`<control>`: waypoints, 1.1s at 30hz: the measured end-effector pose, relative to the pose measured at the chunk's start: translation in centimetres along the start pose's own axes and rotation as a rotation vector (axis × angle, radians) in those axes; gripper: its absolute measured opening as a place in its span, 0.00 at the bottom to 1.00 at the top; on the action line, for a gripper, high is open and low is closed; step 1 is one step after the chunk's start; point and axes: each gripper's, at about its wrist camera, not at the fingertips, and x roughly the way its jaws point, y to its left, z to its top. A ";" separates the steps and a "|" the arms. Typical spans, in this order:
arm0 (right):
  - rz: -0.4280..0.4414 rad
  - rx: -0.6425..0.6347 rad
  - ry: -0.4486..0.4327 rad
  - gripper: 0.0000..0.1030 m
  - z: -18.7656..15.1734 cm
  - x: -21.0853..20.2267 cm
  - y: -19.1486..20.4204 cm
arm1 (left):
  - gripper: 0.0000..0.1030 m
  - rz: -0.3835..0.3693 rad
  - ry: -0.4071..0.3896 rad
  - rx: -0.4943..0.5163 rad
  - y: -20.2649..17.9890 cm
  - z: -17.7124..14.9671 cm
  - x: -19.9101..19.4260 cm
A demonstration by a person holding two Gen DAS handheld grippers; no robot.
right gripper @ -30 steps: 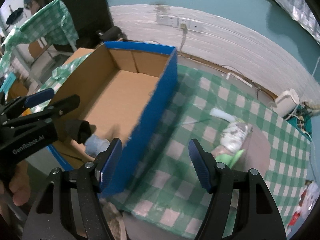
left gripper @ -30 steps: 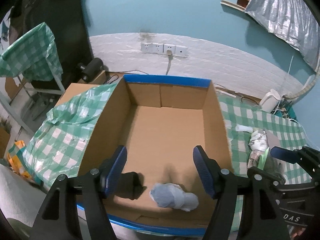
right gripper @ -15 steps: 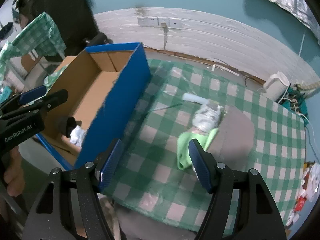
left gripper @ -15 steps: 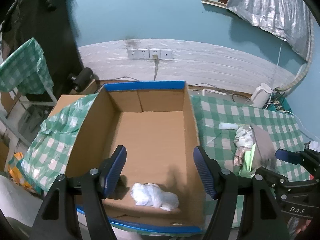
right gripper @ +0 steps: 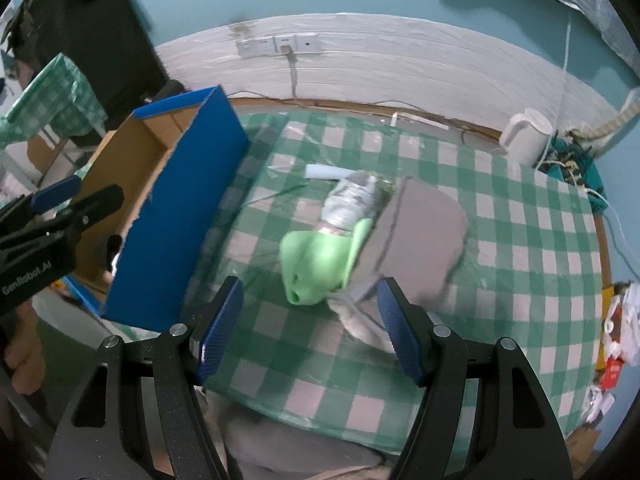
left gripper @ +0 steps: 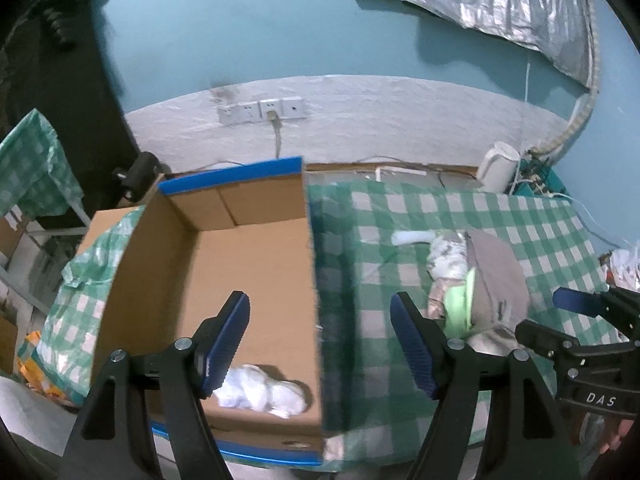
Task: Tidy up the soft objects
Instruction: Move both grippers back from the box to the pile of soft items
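Soft stuff first: green cloth (right gripper: 316, 266) lying bunched on the checkered surface (right gripper: 520, 240), just ahead of the right claw (right gripper: 310, 330), touching a gray fabric piece (right gripper: 420, 236) on its right and a silvery crumpled bundle (right gripper: 354, 204) behind it. Right claw hanging wide open over that pile, gripping nothing, blue pads (right gripper: 222, 330) spread to either side of the green cloth. Left claw (left gripper: 320, 346) also gaping open and empty, hovering over the near right wall of the cardboard box (left gripper: 248, 248). White crumpled cloth (left gripper: 260, 390) sitting inside the box at the near right corner, partly hidden behind the left pad. Box with blue outer sides standing on the left part of the surface, otherwise showing bare cardboard floor. Farther out: small white tube-like thing (right gripper: 326, 172) lying beyond the silvery bundle, white kettle (right gripper: 526, 136) at the far right edge, wall sockets (right gripper: 278, 45) with a cord plugged in on the white strip behind. Picture pretty motion-blurred, so finer detail hard to make out.
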 end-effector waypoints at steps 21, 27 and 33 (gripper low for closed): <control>-0.086 0.154 0.032 0.68 -3.1 0.7 -8.4 | 0.72 -0.060 0.118 0.111 -9.1 -1.3 3.3; -0.105 0.202 0.060 0.68 -4.1 1.6 -10.6 | 0.72 -0.078 0.152 0.122 -11.0 -1.5 4.6; -0.111 0.221 0.090 0.68 -4.8 2.8 -11.7 | 0.72 -0.079 0.178 0.141 -12.5 -2.2 5.8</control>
